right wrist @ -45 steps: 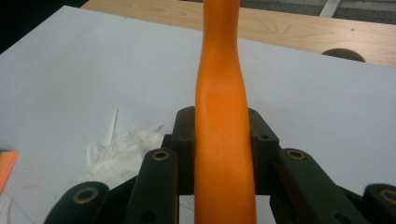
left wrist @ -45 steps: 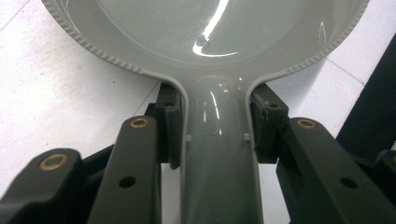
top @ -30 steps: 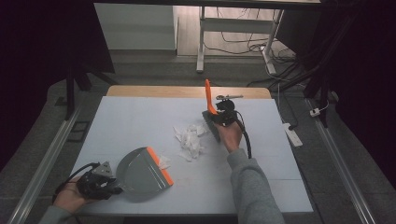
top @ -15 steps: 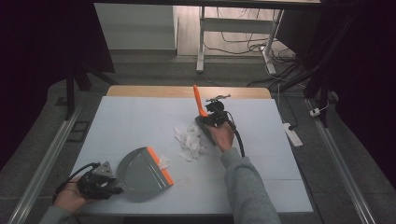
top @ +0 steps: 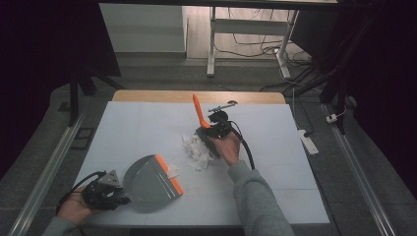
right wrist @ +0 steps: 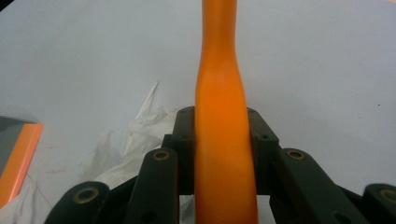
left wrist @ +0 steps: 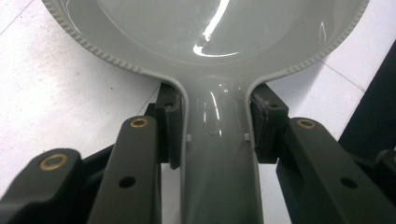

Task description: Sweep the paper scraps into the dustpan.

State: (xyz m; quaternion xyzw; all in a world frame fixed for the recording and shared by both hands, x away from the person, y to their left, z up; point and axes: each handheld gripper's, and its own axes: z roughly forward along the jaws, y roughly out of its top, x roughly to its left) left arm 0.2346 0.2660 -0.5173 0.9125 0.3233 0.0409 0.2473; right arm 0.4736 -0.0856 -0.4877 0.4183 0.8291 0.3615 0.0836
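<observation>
A: Right gripper [top: 215, 129]: jaws closed on the orange brush handle [right wrist: 220, 140], pads pressed to both of its sides. Left gripper [left wrist: 215, 135]: jaws clamped on the neck of the grey dustpan [left wrist: 210, 51], which extends straight ahead of them, flat on the table [top: 275, 162].

B: Change since a second ago?

A: The brush has travelled from the far right toward the left gripper, and its handle now tilts over. The bristle end sits at the paper scraps [top: 196, 147]. The dustpan has not moved. I judge the sweep is under way; the pile is pushed partway toward the pan's orange lip [top: 168, 174], with a gap remaining.

B: Views differ how?

A: The high view gives pile-to-pan spacing and one scrap already touching the lip. The right gripper view shows the scraps just left of its jaws and the lip's corner farther left. The left gripper view confirms the grip on the neck.
</observation>
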